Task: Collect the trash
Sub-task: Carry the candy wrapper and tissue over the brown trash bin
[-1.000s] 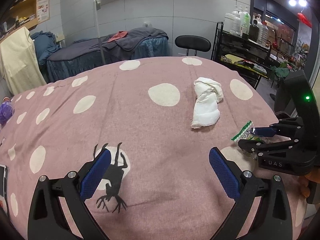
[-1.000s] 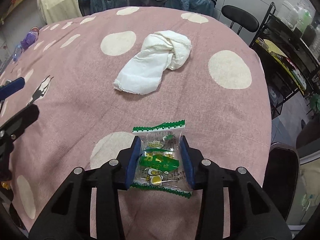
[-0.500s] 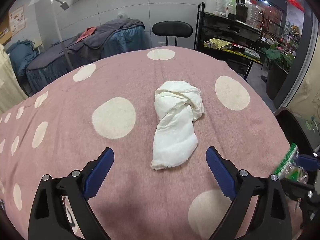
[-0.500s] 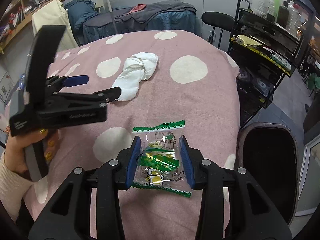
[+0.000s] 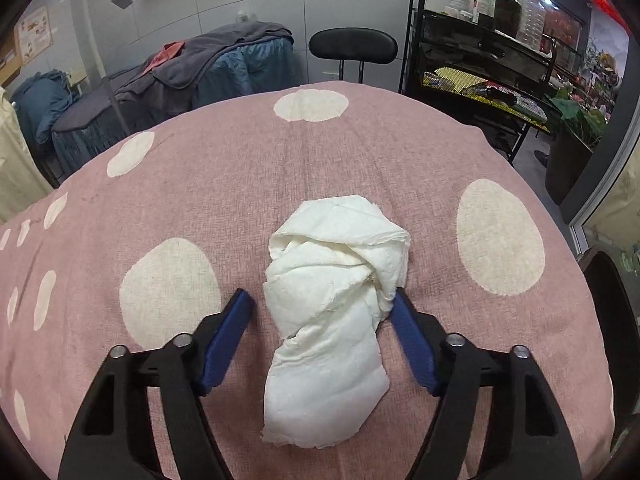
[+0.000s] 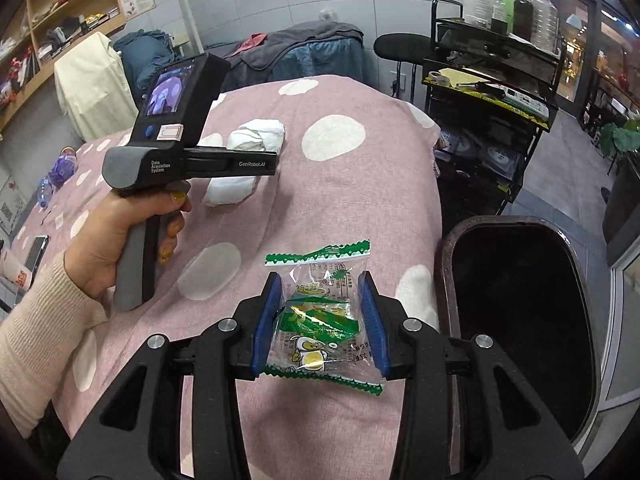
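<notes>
Left wrist: L claw (image 5: 322,312) closing round tissue wad (image 5: 332,320), left pad apart; R claw (image 6: 322,320) clamps wrapper (image 6: 320,320).

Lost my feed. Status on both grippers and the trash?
Left gripper closing around crumpled tissue, not yet clamped. Right gripper shut on snack wrapper. Bin open alongside, nothing blocking.

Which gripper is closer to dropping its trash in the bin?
Probably the right gripper: it already grips the green snack wrapper beside the open dark bin. The left gripper has just been closing around the white tissue wad, not yet clamping it.
</notes>
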Tool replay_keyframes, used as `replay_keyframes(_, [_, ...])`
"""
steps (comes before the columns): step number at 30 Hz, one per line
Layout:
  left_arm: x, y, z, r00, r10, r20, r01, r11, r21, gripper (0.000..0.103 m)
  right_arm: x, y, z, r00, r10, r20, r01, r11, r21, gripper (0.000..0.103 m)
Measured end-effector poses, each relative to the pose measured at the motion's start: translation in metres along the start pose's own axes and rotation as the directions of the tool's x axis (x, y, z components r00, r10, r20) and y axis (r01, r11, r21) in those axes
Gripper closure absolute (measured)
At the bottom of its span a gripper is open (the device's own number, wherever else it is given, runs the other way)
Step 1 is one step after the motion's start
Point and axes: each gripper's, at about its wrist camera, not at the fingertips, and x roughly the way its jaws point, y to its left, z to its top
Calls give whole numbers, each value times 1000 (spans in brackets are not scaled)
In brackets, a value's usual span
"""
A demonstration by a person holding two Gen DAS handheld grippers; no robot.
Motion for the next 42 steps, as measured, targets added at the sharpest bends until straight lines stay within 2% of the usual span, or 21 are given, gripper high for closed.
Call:
replay_keyframes(2, [-6,-5,-1,1000,-5,7,5,1000,18,67,-3,-4,-3,1000,6,11,-6,1000,19,63])
replay_keyframes(4, [-12,-7,-3,1000,1,16,-1,1000,20,80,-7,-9,-5,1000,11,24,-12,999,37,63])
replay_keyframes(5, [-18,-8,-4,1000,-5,25,5,1000,20,82,-9,-11,-6,999,13,33,-15,999,44,63])
replay_keyframes(13, [-79,-20,-24,990,-69,120,68,998,14,84,-27,-27,-18,997,7,74,-13,997,81,63])
replay_keyframes(20, [-139,-34,-54,971,-117,207,113,993,34,84,-49,-40,-34,994,-3,107,-10,993,121,63])
replay_keyframes(26, [-174,-49,-79,953,-163,255,155,987,51,84,-67,-52,-48,991,-14,133,-7,988,157,63])
replay_keyframes(35, [-198,-78,-104,931,-243,274,234,970,65,83,-93,-72,-67,985,-57,166,22,979,201,63])
replay_keyframes(42, [-199,-107,-110,912,-317,259,303,948,93,83,-95,-105,-80,979,-132,154,90,963,255,62])
